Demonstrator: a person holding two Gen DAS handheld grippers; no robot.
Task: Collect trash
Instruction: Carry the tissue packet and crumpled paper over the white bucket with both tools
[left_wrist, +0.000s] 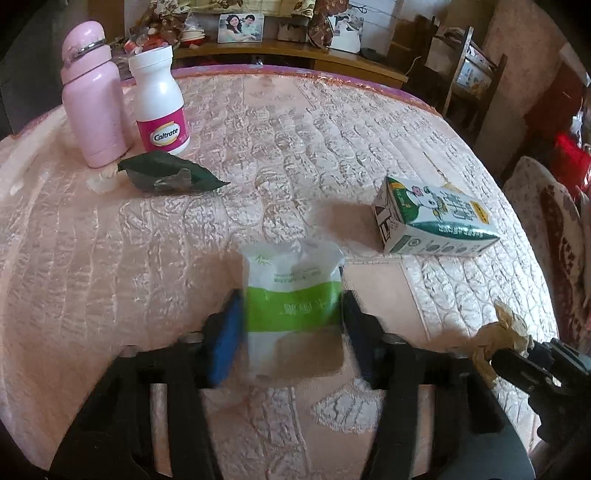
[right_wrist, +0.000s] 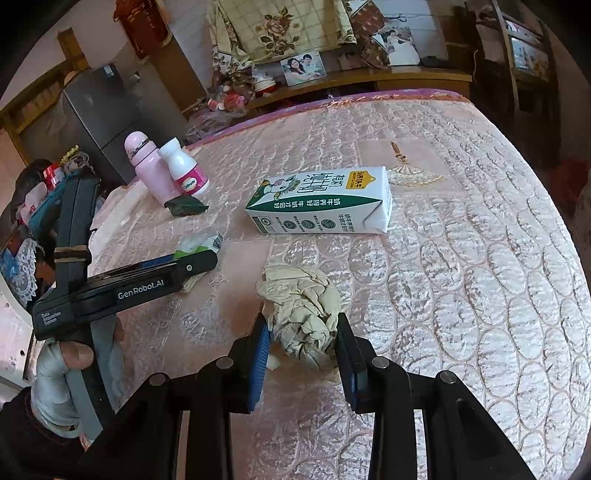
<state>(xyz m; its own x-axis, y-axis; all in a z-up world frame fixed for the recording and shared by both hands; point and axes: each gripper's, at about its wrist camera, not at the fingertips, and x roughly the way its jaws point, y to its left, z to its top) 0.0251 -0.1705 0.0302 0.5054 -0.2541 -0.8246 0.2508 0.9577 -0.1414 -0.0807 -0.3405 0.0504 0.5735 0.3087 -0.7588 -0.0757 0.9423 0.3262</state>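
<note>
From your left wrist, the left tool (left_wrist: 291, 325) straddles a green-and-white wrapper (left_wrist: 293, 295) lying on the bed (left_wrist: 332, 129). The pads sit at its two side edges, but the blur leaves it unclear whether they press yet. I judge the wrapper thin, light and slick, so it will buckle rather than resist; take it across the middle, where the green band is, not at a loose corner. Ahead and right of the tool lies a milk carton (left_wrist: 436, 221); far ahead to the left, a dark wrapper (left_wrist: 170, 173) rests before a pink flask (left_wrist: 92, 99) and a white bottle (left_wrist: 160, 99).

From your right wrist, the right tool (right_wrist: 301, 343) is narrowed onto a crumpled tissue (right_wrist: 301, 314), which bulges out ahead of the pads. It looks soft and nearly weightless, so a light squeeze should do. The carton (right_wrist: 321, 203) lies further ahead; likely stiff and light if empty, best taken across its narrow sides. Your left tool (right_wrist: 199, 262) is off to the left.
</note>
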